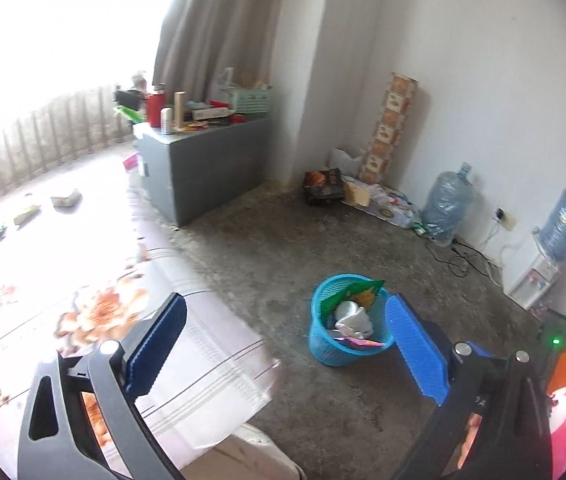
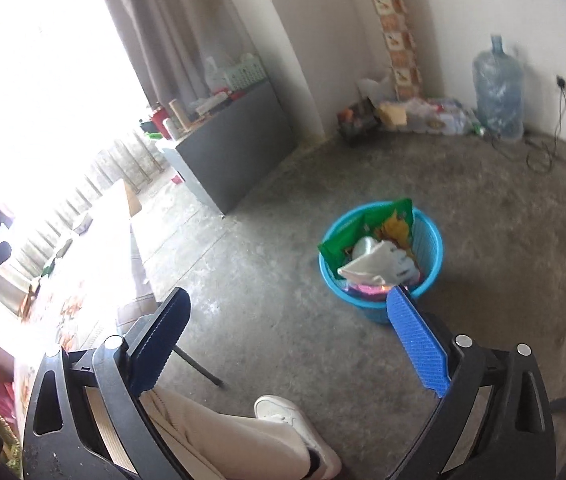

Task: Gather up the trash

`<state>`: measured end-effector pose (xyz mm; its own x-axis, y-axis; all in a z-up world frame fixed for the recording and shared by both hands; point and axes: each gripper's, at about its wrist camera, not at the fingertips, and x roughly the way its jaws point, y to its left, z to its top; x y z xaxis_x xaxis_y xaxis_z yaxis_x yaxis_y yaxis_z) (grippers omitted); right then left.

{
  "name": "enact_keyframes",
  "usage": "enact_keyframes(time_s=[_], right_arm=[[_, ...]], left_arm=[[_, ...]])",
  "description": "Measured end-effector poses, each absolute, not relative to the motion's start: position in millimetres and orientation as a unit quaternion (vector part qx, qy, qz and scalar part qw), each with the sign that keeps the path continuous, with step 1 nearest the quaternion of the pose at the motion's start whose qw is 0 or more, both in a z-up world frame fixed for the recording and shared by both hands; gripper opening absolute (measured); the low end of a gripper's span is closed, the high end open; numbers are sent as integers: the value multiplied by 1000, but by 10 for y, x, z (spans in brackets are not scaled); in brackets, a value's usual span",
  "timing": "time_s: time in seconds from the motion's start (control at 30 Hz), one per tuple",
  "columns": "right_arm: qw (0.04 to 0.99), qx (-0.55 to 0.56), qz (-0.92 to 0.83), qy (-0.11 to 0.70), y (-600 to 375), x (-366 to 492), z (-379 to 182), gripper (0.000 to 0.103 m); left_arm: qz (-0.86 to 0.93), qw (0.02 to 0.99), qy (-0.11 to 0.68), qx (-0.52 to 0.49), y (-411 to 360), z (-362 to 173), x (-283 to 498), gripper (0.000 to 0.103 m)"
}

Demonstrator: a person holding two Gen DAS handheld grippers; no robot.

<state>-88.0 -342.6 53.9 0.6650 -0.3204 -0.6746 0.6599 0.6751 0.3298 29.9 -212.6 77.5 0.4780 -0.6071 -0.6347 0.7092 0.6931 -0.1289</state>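
A blue mesh trash basket point(image 1: 325, 346) stands on the concrete floor, holding a green snack wrapper point(image 1: 353, 292), crumpled white paper point(image 1: 355, 318) and other wrappers. It also shows in the right wrist view point(image 2: 429, 240), with the green wrapper point(image 2: 391, 224) and white paper point(image 2: 379, 262) inside. My left gripper point(image 1: 287, 312) is open and empty, above the table's corner, with the basket just beyond its right finger. My right gripper point(image 2: 289, 308) is open and empty, above the floor, near the basket. More litter point(image 1: 65, 198) lies at the far end of the floral-cloth table point(image 1: 203, 344).
A grey cabinet point(image 1: 207, 164) with clutter on top stands by the curtain. Boxes, a patterned roll point(image 1: 391, 128), a water jug point(image 1: 447, 204) and a dispenser point(image 1: 539, 264) line the wall, with cables on the floor. The person's leg and white shoe point(image 2: 283, 412) are below my right gripper.
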Motion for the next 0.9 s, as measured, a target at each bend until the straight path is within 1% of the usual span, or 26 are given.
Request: enact_keyframes(time_s=[0.2, 0.37, 0.47, 0.7, 0.9], right_arm=[[911, 158, -255, 282, -2807, -647, 976, 95], [925, 108, -231, 282, -2431, -478, 1136, 95], [924, 96, -208, 306, -2304, -367, 1121, 95], [889, 70, -196, 409, -2093, -116, 782, 95], [868, 54, -201, 450, -1941, -110, 595, 95]], left_arm=[[-283, 906, 308, 64, -1382, 860, 177, 97], [-192, 929, 302, 92, -936, 753, 122, 97], [-157, 925, 335, 84, -746, 616, 161, 97], [-88, 895, 436, 23, -426, 88, 188, 97], [-58, 884, 462, 39, -362, -125, 162, 97]])
